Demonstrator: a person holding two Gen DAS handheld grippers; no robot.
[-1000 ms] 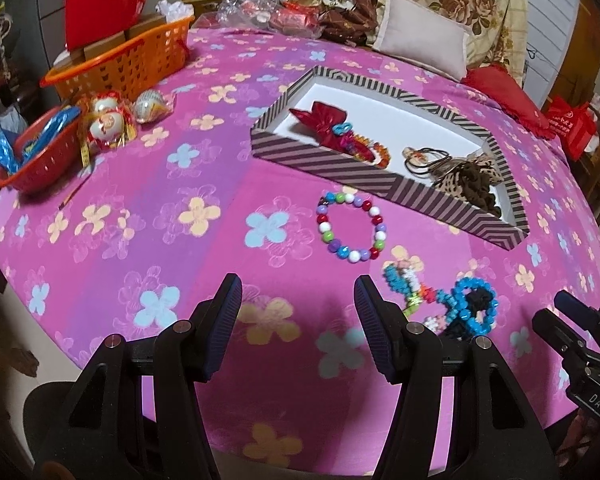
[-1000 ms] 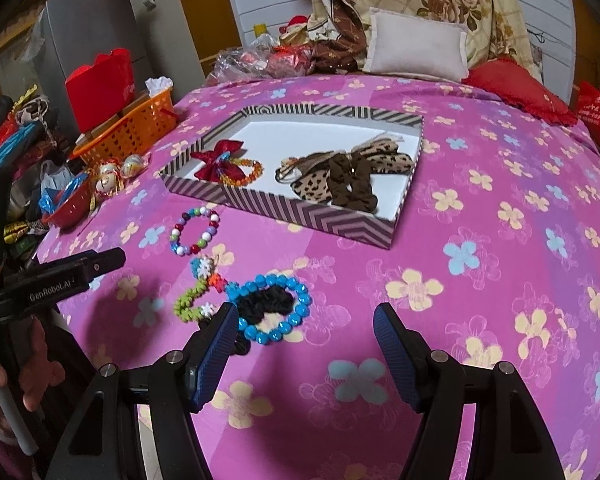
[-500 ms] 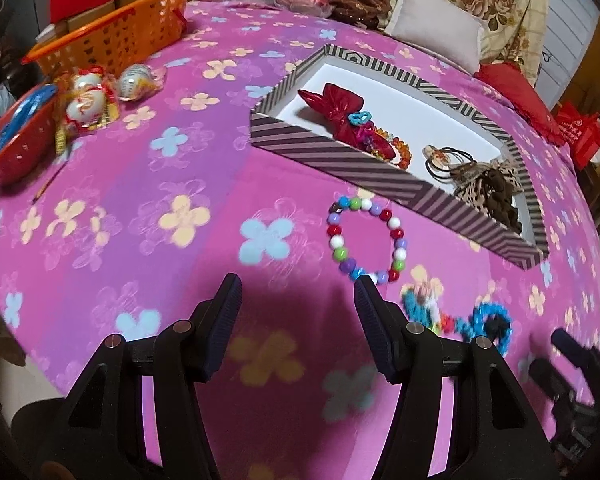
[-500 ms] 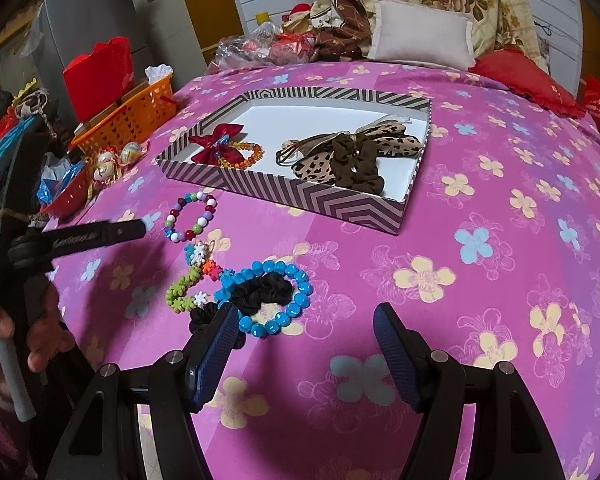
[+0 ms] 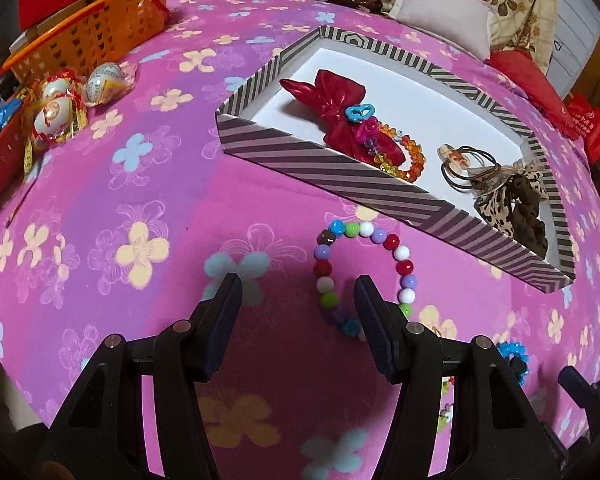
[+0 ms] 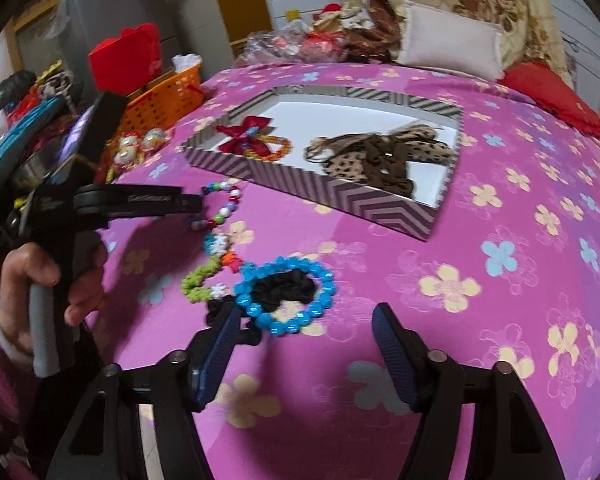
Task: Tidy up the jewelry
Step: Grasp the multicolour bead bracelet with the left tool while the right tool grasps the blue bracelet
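The round bracelet of many-coloured beads [image 5: 362, 276] lies on the pink flowered bedspread [image 5: 140, 184], just beside the striped cardboard tray's [image 5: 340, 176] near edge. Left gripper [image 5: 296, 312] hovers wide open astride its rim: pickup step, I'd say. Next, lower and pinch. Right gripper [image 6: 304, 344], empty, is closing near the blue-bead bracelet [image 6: 288, 296]. Writing on the left gripper's arm is too blurred to read.

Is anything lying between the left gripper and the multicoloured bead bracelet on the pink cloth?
Nothing visible. The open left gripper is right at the multicoloured bead bracelet, whose near side sits between the fingers, with only pink flowered cloth around.
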